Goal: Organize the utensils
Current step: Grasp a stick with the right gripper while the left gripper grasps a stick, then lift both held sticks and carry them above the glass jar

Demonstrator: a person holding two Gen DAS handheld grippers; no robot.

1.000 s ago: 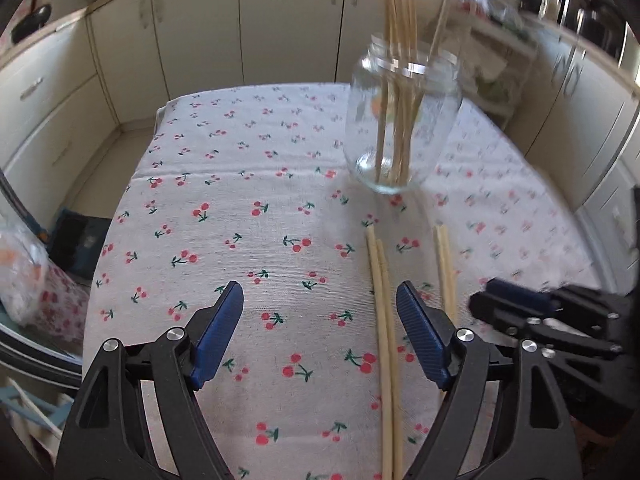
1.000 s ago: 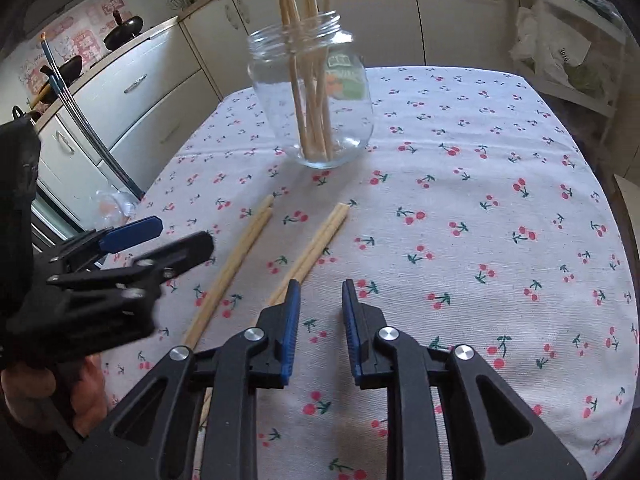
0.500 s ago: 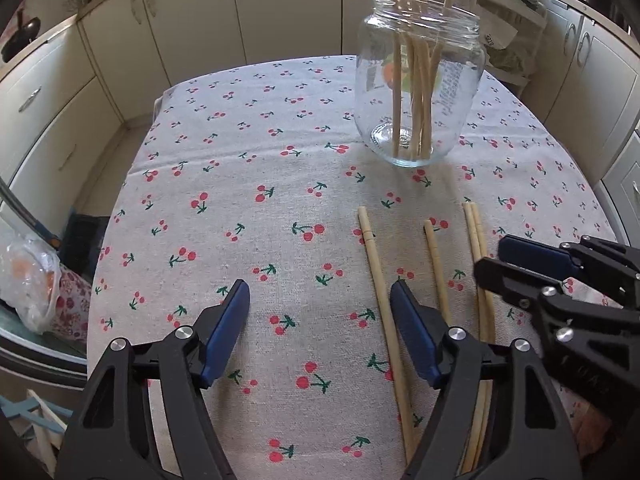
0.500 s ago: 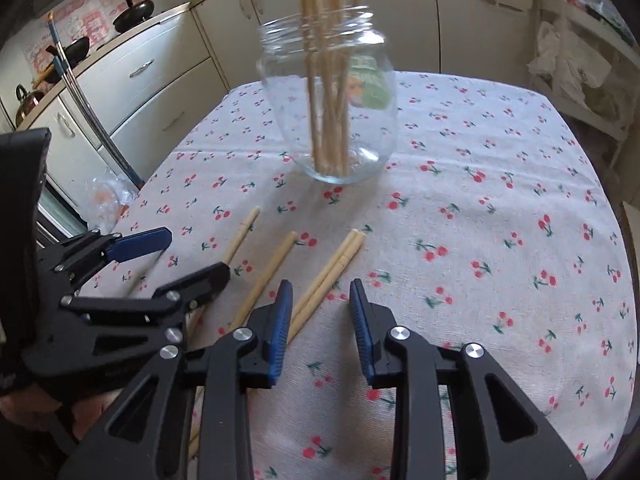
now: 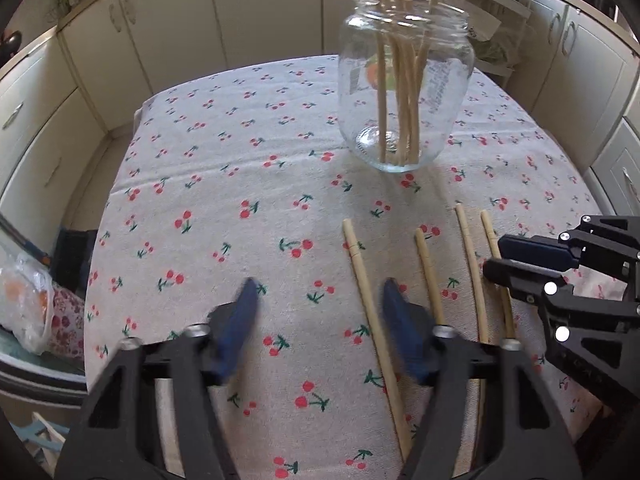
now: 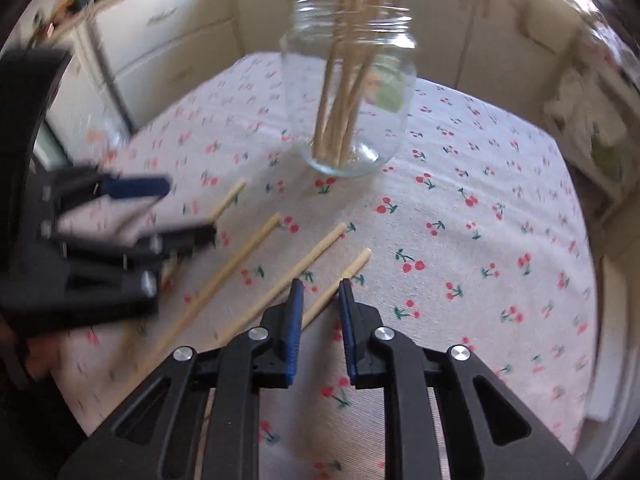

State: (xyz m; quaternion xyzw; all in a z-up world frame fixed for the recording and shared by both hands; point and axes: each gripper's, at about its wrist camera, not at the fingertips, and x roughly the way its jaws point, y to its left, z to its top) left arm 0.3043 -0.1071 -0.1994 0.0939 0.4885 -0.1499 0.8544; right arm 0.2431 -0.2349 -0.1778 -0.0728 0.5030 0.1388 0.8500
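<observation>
Here we hold both tools low over the worktop, which wears a pale cloth printed with cherries. A glass jar stands upright toward the far side of the cloth, and a bundle of wooden chopsticks leans inside it, their tops reaching past the rim.

Four loose chopsticks lie flat on the cloth on the near side of the jar, well apart from it, running roughly side by side with their far ends toward the jar. From the left wrist view, our left tool is closing, its blue pads blurred. The leftmost chopstick runs between its fingers, closer to the right-hand pad, and we see no pad pressing on it, so this tool grasps nothing. The second chopstick lies just beyond that right-hand pad, outside the gap.

Our right tool is closing too, with only a narrow gap left between its blue pads. In the right wrist view the rightmost chopstick passes through that gap, its far end poking out ahead of the fingertips. We cannot tell for sure that the pads touch it; a sliver of space shows on both sides. The neighbouring chopstick lies just left of the left-hand pad.

The two tools sit near each other, the right one beside the outer pair of sticks.
</observation>
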